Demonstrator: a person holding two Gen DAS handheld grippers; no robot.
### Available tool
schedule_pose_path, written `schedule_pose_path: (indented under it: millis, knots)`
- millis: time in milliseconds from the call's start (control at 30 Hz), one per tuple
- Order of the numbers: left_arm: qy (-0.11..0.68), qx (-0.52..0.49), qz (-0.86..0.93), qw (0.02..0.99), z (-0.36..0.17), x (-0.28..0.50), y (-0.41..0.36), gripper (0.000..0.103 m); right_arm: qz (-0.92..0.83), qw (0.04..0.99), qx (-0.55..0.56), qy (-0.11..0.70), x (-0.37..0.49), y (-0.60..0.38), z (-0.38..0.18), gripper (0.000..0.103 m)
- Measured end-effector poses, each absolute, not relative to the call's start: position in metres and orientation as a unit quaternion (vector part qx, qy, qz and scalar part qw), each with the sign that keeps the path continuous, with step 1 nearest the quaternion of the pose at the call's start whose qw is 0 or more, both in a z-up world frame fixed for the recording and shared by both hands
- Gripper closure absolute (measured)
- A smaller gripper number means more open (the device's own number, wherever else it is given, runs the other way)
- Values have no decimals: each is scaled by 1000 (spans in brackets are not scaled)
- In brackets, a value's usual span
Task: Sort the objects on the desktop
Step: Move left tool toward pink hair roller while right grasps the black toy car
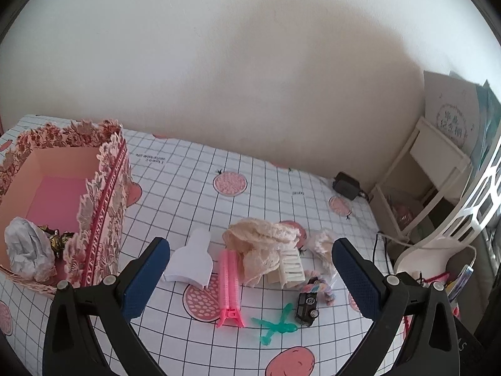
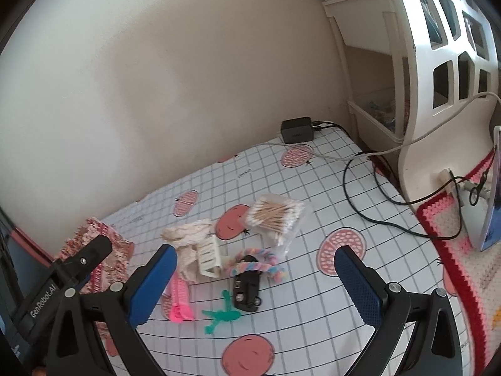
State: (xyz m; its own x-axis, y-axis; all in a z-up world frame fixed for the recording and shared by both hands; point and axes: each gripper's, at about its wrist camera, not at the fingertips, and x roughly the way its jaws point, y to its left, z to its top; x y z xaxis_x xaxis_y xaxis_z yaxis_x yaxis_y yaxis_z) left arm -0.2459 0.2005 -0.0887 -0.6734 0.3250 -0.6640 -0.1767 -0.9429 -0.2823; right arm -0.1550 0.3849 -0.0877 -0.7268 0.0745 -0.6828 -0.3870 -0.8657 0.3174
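The box (image 1: 62, 206) stands at the left of the table (image 1: 194, 188); crumpled paper (image 1: 26, 247) lies in its near corner. Right of the box lies a card (image 1: 191, 260), then the hair clip (image 1: 230, 285). Lace cloth (image 1: 260, 244) lies behind the clip, partly over the comb (image 1: 289, 269). The toy car (image 1: 308, 305) lies right of the clip, the cotton swabs (image 2: 275, 214) behind it.

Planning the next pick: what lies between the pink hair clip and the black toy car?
In the right wrist view, only the green plastic figure lies between the pink hair clip and the black toy car, on the checked cloth.
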Motion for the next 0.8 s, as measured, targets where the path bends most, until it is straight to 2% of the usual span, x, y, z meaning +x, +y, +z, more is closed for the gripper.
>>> schedule_pose_path:
  millis: [400,800]
  knots:
    - [-58,-451,881,131,-131,-261,211,0,872,145,-415,214,-172,381,-127,1]
    - [-45,-489,863,119,-163,-270,208,1,853,119,-459,218,-186,369,-155,23]
